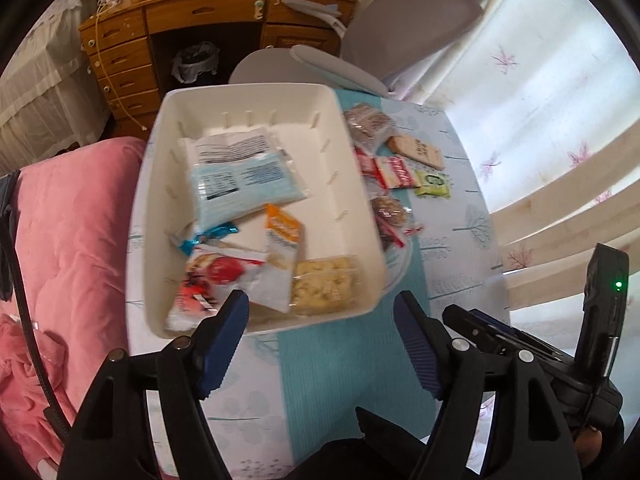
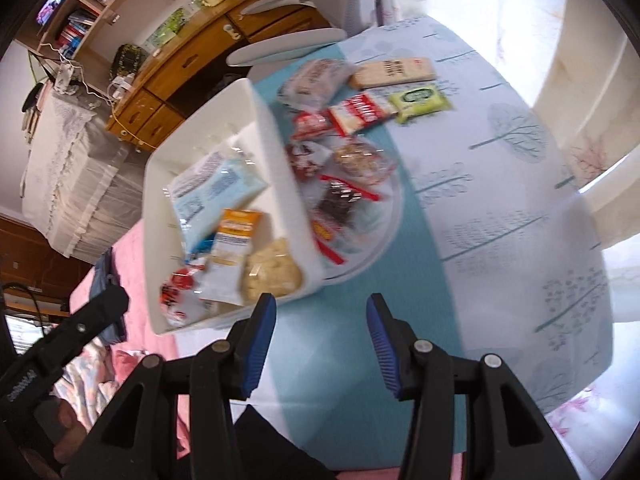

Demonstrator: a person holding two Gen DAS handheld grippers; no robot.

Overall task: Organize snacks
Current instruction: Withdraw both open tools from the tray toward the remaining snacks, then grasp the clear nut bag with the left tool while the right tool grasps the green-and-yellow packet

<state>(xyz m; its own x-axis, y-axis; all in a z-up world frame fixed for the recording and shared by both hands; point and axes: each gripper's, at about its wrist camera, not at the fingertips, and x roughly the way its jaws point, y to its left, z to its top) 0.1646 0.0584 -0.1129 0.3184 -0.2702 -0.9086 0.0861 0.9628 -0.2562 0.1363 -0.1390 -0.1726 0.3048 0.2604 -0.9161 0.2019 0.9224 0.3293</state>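
Note:
A white bin stands on the table's left half. It holds several snacks: a large blue-and-white bag, an orange-topped packet, a clear pack of pale biscuits and a red-and-white packet. More snacks lie loose to its right: a tan bar, a green packet, a red-white packet and clear cookie packs. My left gripper is open and empty at the bin's near edge. My right gripper is open and empty above the near tablecloth.
The table has a pale tree-print cloth with a teal stripe. A clear glass plate lies under some loose snacks. A pink bed is left of the table. A grey chair and wooden desk stand behind.

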